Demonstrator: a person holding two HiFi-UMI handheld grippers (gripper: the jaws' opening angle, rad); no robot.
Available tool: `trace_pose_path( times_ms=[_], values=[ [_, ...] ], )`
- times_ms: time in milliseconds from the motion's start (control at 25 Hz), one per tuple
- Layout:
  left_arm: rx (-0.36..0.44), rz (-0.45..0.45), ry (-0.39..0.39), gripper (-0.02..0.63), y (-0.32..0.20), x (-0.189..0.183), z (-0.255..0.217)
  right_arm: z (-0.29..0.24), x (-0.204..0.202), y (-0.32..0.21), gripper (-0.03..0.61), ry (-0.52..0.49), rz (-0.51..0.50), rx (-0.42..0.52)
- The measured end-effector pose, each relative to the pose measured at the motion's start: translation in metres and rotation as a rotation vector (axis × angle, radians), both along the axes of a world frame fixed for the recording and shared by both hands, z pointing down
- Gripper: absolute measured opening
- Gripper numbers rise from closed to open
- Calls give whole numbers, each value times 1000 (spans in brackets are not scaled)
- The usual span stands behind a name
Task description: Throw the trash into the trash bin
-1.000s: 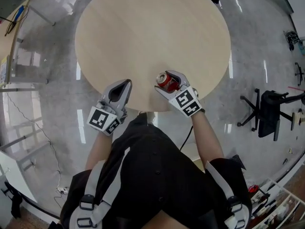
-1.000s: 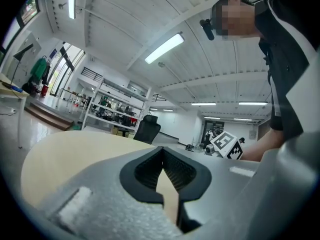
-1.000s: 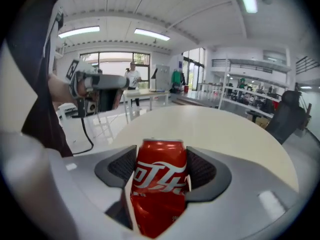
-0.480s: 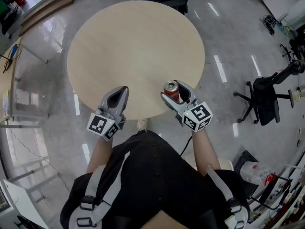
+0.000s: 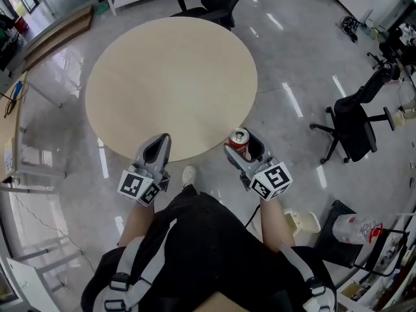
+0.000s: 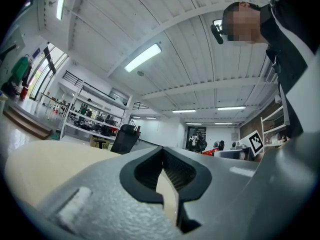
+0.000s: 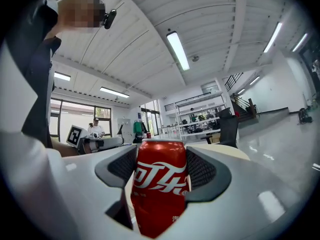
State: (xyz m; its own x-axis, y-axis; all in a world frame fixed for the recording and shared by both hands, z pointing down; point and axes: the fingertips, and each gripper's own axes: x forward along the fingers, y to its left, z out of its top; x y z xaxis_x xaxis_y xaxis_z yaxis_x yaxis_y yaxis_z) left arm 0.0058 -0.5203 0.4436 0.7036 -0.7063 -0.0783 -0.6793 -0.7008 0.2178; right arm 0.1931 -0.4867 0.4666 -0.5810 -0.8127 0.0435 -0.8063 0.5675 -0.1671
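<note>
A round pale table (image 5: pixel 169 77) stands on glossy grey floor (image 5: pixel 299 57), a black office chair (image 5: pixel 351 122) nearby, strip lights (image 6: pixel 142 57) overhead.

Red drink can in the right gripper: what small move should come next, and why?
Probably carry it rightward and back toward what looks like a pale bin on the grey floor at the person's right. The red drink can stands upright, clamped in the right gripper, already past the edge of the round beige table, so only the carry remains.
</note>
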Motion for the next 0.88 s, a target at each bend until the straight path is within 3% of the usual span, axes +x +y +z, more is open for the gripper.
trace_pose_path(
  times_ms=[400, 880],
  values=[
    [-29, -72, -22, 1, 53, -36, 6, 3, -32, 45, 313, -23, -85, 11],
    [44, -46, 17, 2, 45, -102, -23, -24, -95, 44, 311, -47, -30, 71]
  ],
)
